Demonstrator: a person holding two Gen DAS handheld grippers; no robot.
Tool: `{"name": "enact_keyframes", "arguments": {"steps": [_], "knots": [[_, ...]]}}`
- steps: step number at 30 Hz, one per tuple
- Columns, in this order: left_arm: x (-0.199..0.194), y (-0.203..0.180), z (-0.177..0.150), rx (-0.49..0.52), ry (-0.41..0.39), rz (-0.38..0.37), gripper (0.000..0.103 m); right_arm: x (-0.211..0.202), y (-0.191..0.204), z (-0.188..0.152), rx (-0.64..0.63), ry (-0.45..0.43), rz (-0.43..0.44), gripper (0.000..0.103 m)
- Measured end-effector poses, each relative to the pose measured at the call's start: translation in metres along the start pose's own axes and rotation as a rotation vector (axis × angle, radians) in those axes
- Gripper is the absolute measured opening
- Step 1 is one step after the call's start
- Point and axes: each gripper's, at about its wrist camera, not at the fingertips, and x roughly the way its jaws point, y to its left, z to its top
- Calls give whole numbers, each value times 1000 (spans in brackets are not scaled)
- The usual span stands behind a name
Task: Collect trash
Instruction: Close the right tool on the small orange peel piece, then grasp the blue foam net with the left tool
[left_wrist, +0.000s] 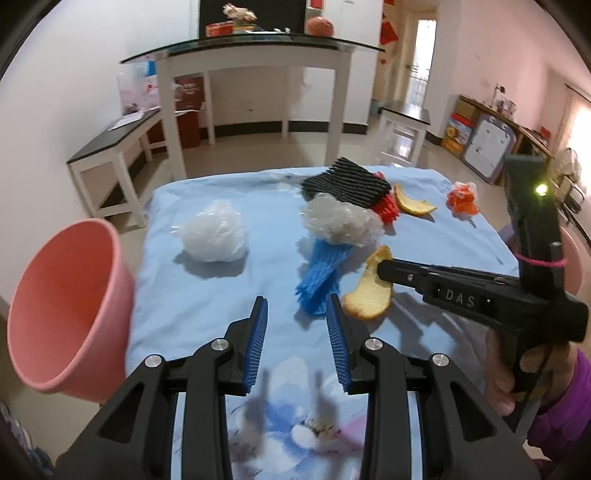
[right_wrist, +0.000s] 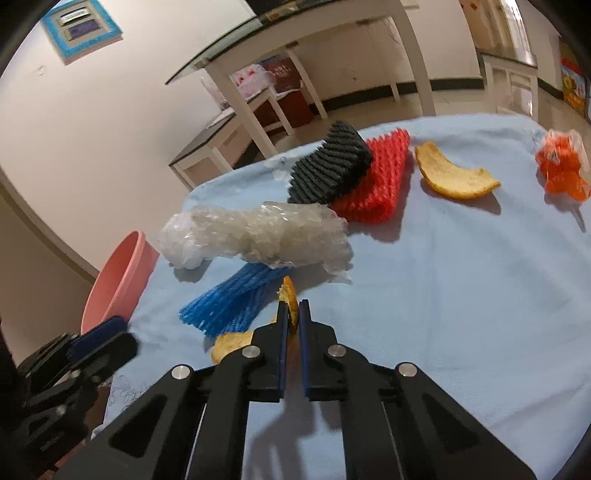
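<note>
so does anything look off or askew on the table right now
Only the litter itself: the near peel stands on edge, pinched in the right gripper, and the bubble wrap lies across the blue net. Nothing looks spilled or broken.

My right gripper (right_wrist: 293, 314) is pinched on the upright edge of an orange peel (right_wrist: 289, 297) on the blue cloth (right_wrist: 461, 295). Blue foam net (right_wrist: 229, 299) just left of it, crumpled clear plastic (right_wrist: 266, 236) behind. Pink bin (right_wrist: 118, 277) at the table's left edge.

Pink bin (left_wrist: 70, 306) base hidden; orange peel (right_wrist: 290, 297) partly behind tool.
</note>
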Motion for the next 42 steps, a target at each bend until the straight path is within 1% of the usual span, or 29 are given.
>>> {"name": "enact_keyframes", "arguments": {"steps": [3,5,10,15,18,24,27,28,29,31,42], "knots": [[12,-4,6,30,15,5,33,-8,3,0,-21,-40,-9,5],[20,-5,9,41,28,7,33,-10,2,1,-21,-50,-13,5],[42,-9,13,62,71,-1,33,-10,-1,3,-11,-43,4,5],[57,-12,13,68,92,6,33,-10,-2,2,-10,-36,4,5],[61,-13,13,66,90,12,33,-9,-2,2,-8,-31,3,5],[57,-11,13,44,50,15,33,-8,-2,2,-8,-27,0,5],[57,-13,11,45,52,17,14,-7,-3,1,-7,-25,2,5],[57,-13,10,42,54,17,10,-7,-3,1,-7,-25,2,5],[56,-13,10,40,54,11,8,-8,-3,0,-7,-26,3,5],[54,-13,8,37,53,3,7,-7,-3,1,-7,-26,2,5],[22,-12,1,3,14,4,6,-9,-4,0,-5,-28,18,5]]}}
